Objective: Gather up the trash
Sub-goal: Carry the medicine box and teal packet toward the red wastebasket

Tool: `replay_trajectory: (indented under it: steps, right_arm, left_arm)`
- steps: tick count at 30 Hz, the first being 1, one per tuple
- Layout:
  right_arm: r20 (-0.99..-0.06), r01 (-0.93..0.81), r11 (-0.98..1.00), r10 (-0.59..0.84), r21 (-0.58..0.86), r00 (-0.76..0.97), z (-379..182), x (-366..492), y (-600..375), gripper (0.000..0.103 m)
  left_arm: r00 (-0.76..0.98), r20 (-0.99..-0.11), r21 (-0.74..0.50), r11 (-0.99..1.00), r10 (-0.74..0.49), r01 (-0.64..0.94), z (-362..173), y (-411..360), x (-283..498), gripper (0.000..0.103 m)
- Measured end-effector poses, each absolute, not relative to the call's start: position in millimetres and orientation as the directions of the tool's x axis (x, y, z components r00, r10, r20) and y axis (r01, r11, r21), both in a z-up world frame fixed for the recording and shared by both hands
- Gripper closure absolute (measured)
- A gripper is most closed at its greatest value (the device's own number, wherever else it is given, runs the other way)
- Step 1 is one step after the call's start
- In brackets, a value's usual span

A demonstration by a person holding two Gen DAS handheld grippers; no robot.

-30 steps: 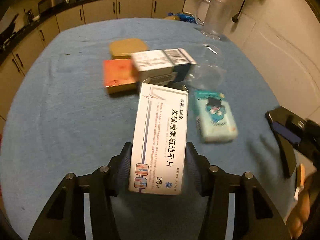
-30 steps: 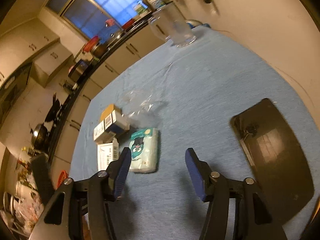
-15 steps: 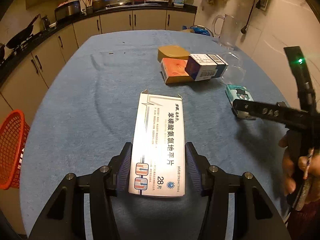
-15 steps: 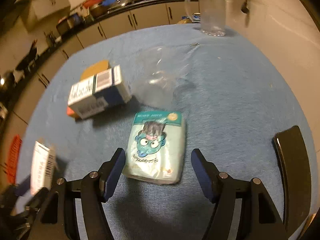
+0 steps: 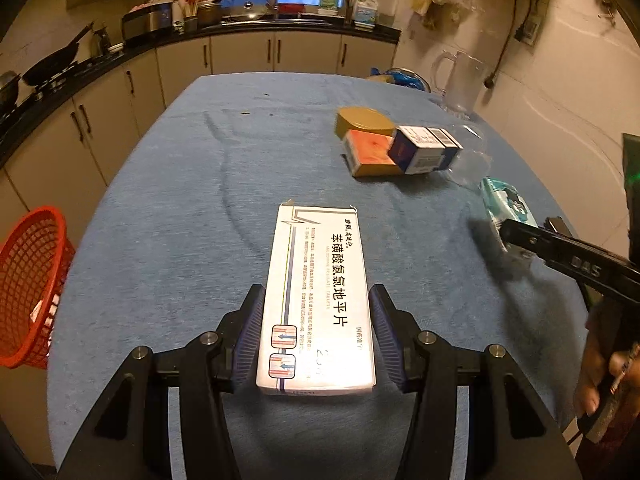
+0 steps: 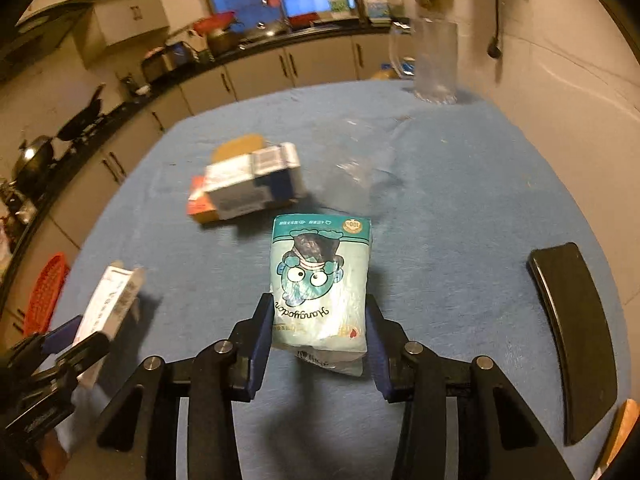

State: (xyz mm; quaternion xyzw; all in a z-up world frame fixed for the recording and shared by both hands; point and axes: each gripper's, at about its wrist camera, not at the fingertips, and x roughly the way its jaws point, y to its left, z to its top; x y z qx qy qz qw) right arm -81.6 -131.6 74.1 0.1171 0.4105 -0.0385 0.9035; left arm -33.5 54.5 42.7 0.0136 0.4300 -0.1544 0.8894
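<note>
My left gripper (image 5: 316,320) is shut on a white medicine box (image 5: 320,288) and holds it above the blue table (image 5: 180,208); in the right wrist view that box (image 6: 112,300) shows at lower left. My right gripper (image 6: 318,328) has a teal tissue pack (image 6: 320,276) between its fingers. Its jaws are closing, and both pads touch the pack's sides. In the left wrist view the tissue pack (image 5: 504,204) lies at the right, partly behind a finger (image 5: 560,248) of the right gripper.
A red mesh basket (image 5: 28,284) hangs off the table's left edge. Mid-table lie a yellow tin (image 5: 364,120), an orange box (image 5: 368,152), a blue-white box (image 5: 424,148) and clear plastic wrap (image 5: 468,156). A glass pitcher (image 5: 460,80) stands far right, and a black curved object (image 6: 572,320) sits at the right edge.
My left gripper pulled back from the pile with the white box, and the red basket came into view. My right gripper swung over the tissue pack and closed around it.
</note>
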Motion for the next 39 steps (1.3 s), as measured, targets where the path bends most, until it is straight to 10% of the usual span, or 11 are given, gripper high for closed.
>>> replay_trajectory:
  steps: [20, 39]
  right_arm:
    - [-0.731, -0.072, 0.967, 0.234, 0.245, 0.641, 88, -65, -34, 0.057]
    - [-0.719, -0.416, 0.844, 0.518, 0.339, 0.463, 105, -3, 149, 0.057]
  left_arm:
    - [0.684, -0.696, -0.153, 0.976, -0.219, 0.157, 79, 146, -54, 0.052]
    - [0.733, -0.676, -0.144, 0.962, 0.074, -0.23, 93, 341, -63, 0.051]
